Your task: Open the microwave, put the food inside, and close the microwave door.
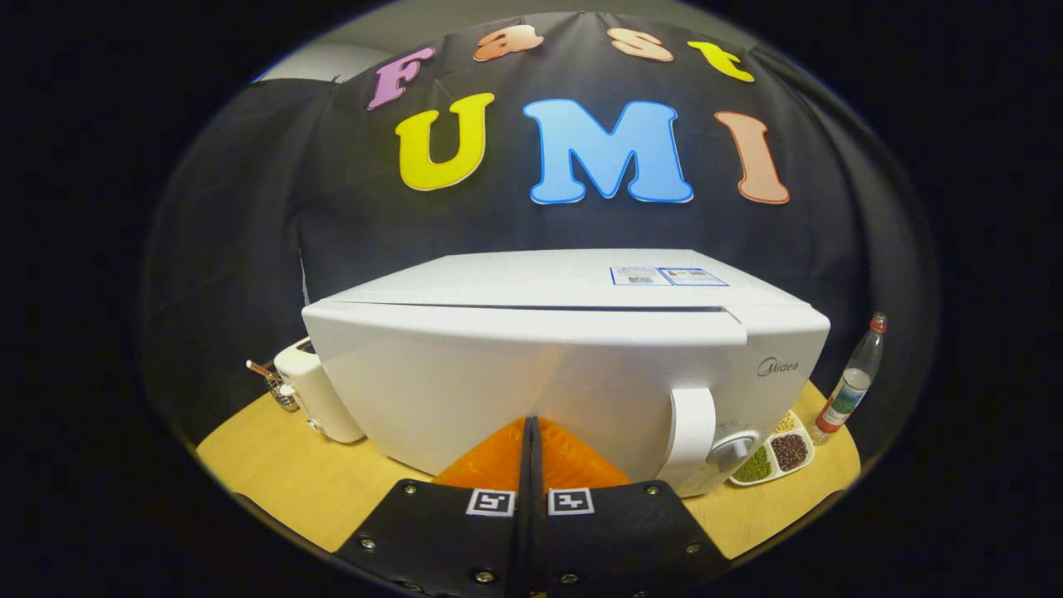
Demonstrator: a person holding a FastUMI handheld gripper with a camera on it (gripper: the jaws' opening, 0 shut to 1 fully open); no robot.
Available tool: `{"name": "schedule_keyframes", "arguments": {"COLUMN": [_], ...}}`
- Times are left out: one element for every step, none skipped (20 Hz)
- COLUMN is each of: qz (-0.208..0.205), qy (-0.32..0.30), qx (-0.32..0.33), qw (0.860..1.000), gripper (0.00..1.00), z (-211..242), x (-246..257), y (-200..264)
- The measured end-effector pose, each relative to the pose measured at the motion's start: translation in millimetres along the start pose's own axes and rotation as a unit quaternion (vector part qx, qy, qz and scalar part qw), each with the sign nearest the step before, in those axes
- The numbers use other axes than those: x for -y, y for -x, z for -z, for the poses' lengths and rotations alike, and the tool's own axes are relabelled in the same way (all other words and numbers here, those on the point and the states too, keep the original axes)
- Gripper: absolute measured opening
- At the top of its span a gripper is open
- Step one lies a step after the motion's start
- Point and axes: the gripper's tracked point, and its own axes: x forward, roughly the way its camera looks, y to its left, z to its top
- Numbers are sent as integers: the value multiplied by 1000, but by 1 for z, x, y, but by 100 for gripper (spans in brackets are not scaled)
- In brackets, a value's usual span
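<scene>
A white microwave point(531, 365) stands on the wooden table point(274, 473), close in front of me. Its door point(498, 390) looks very nearly shut, with a thin dark gap along the top edge. The door's curved white handle point(693, 423) and a round knob point(731, 451) sit on the right side. My gripper point(531, 428) is shut, its two fingers pressed together with nothing between them, and the tips rest against or just short of the lower middle of the door. No food item is in sight outside the microwave.
A cream toaster point(311, 394) stands left of the microwave, a small metal thing point(278, 386) beside it. To the right lie a divided white dish of beans point(776, 457) and an upright bottle with a red cap point(851, 382). Black cloth walls close in behind.
</scene>
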Motion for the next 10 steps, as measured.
{"name": "schedule_keyframes", "arguments": {"qz": [20,11,14,23,29,28,33,39,42,44], "qy": [35,51,64,72,67,52,41,32,23,15], "qx": [10,3,-1,0,4,11,24,38,50,61], "qw": [999,999,998,997,997,998,998,998,998,997], "gripper": [1,1,2,2,2,2,2,2,2,2], "z": [0,2,5,4,-3,-12,-24,-34,-47,-54], "x": [5,2,-1,1,2,-1,0,0,-1,-2], "y": [-8,-1,-4,-4,3,13,25,38,50,64]}}
